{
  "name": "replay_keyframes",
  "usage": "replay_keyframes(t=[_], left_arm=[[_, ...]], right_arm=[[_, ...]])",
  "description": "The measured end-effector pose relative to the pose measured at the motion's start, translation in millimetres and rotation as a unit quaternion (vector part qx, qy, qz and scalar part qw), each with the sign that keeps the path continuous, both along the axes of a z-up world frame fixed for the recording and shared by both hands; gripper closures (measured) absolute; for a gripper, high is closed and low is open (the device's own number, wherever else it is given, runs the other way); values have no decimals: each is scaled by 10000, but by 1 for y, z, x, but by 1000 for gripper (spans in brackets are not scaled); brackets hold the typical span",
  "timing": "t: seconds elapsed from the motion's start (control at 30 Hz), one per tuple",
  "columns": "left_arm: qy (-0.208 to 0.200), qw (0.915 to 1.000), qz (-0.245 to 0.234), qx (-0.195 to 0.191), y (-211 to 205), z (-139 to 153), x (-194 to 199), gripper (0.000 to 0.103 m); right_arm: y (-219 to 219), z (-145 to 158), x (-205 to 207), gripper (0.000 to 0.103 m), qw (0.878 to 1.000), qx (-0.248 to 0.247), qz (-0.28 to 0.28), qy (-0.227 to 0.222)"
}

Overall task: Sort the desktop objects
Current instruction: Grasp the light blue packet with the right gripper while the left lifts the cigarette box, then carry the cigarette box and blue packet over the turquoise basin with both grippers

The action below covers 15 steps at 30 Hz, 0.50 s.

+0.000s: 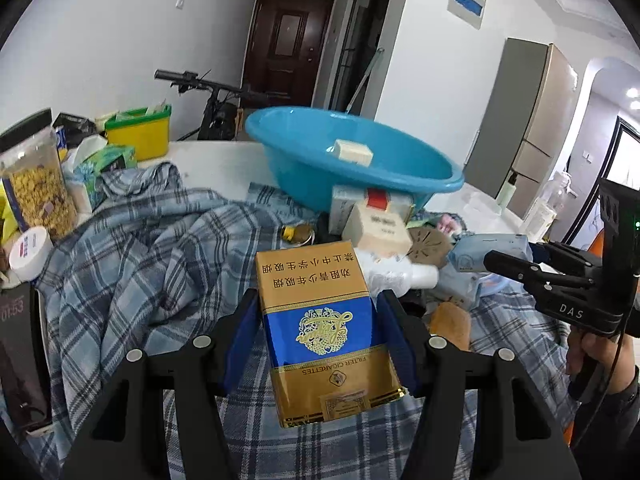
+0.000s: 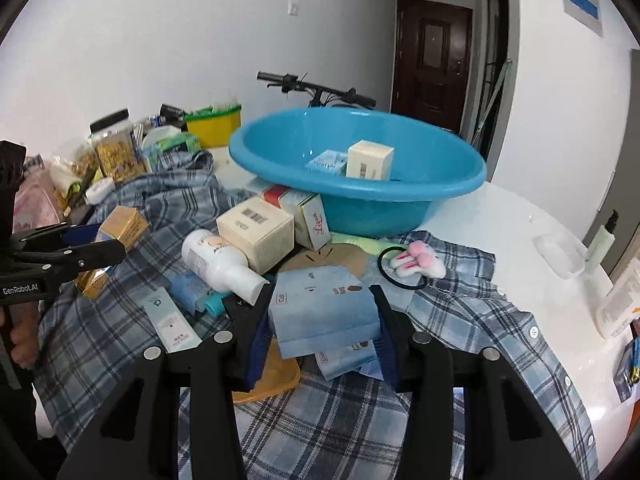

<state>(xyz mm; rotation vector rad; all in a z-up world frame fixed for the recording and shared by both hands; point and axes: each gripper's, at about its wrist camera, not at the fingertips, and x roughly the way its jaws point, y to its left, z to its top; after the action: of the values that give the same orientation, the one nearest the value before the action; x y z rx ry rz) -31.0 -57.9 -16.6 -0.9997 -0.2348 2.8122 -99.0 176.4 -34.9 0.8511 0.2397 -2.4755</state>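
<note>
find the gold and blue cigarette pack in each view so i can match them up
Left wrist: the cigarette pack fills the lower centre, clamped in the left tool.
Right wrist: the same pack sits at the left edge, held by that tool, seen from the side.
Shared landmark: the blue basin, behind the pack in both views.

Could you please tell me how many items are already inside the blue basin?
2: a cream box standing toward the far side of the blue basin, and a small light-blue packet just left of it. The near wall may hide more.
</note>
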Motion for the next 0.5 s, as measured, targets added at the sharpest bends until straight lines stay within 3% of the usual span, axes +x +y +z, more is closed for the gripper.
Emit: replay_keyframes(t=[0.2, 0.5], left_arm=[[133, 9998, -167, -21, 12, 21, 0, 41], [333, 9986, -328, -260, 33, 68, -33, 41]], right_arm=[[8, 19, 10, 59, 9996, -187, -91, 176], [13, 79, -9, 59, 9962, -558, -89, 664]])
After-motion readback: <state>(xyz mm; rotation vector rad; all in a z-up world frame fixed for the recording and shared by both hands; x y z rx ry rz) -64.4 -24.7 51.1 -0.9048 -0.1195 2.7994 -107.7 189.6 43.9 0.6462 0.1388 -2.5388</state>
